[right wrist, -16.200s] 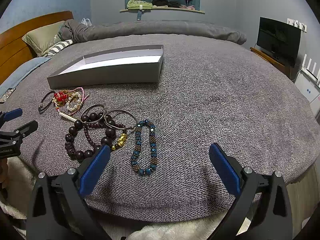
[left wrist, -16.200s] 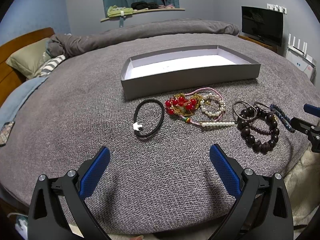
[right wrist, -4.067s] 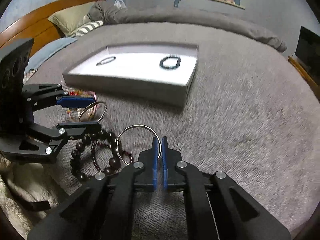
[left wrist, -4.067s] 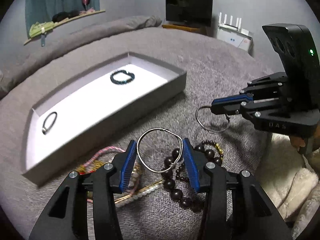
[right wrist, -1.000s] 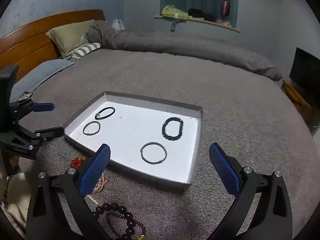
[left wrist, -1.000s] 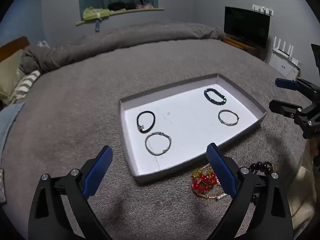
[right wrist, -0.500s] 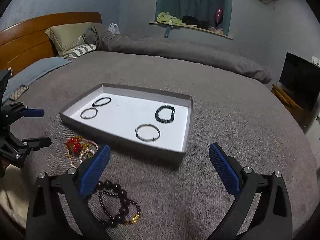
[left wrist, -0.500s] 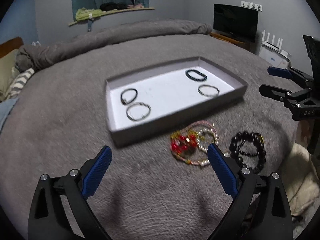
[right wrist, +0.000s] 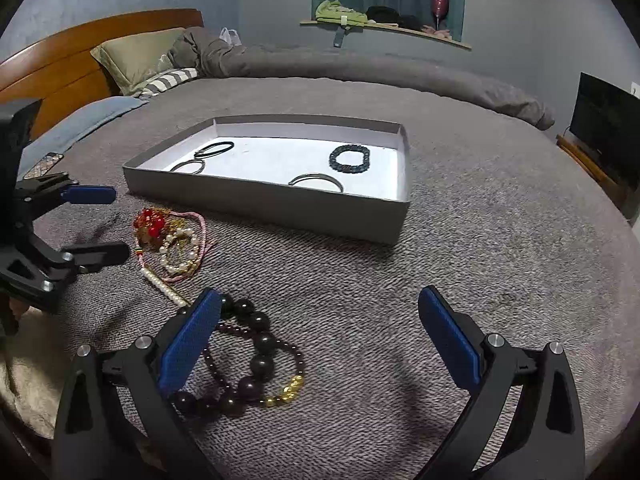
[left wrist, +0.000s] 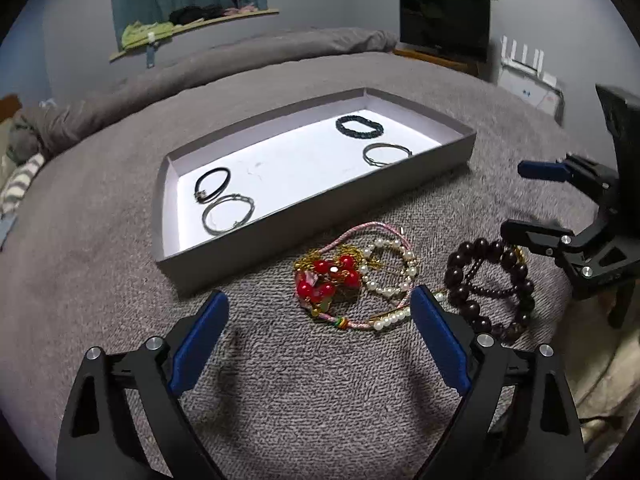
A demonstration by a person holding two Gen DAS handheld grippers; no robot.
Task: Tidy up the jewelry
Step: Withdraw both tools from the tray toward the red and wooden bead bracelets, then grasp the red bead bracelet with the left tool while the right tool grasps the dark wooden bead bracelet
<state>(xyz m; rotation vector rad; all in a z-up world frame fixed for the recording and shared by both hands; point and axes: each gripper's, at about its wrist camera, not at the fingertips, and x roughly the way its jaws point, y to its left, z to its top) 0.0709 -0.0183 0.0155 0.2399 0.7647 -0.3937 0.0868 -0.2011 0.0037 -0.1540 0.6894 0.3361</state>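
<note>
A grey box (left wrist: 320, 216) (right wrist: 264, 200) with a white floor lies on the bed. It holds a black hair tie (left wrist: 213, 184), two silver bangles (left wrist: 228, 214) (left wrist: 386, 153) and a dark blue bead bracelet (left wrist: 359, 127). In front of it lie a tangle of red beads (left wrist: 326, 278) (right wrist: 150, 222), pearls (left wrist: 390, 268) and pink cord, and a dark wooden bead bracelet (left wrist: 490, 284) (right wrist: 240, 356). My left gripper (left wrist: 316, 344) is open and empty just before the red tangle. My right gripper (right wrist: 316, 336) is open and empty, its left finger over the wooden beads.
The grey bedspread (right wrist: 480, 264) covers the bed. Pillows (right wrist: 136, 56) and a wooden headboard (right wrist: 52, 68) are at the far left. A TV (left wrist: 444, 26) and a white router (left wrist: 528, 76) stand at the right. A phone (right wrist: 44, 164) lies near the pillows.
Both grippers have dropped and come nearer to the loose jewelry in front of the box. Both stay open and empty. The box contents have not moved.
</note>
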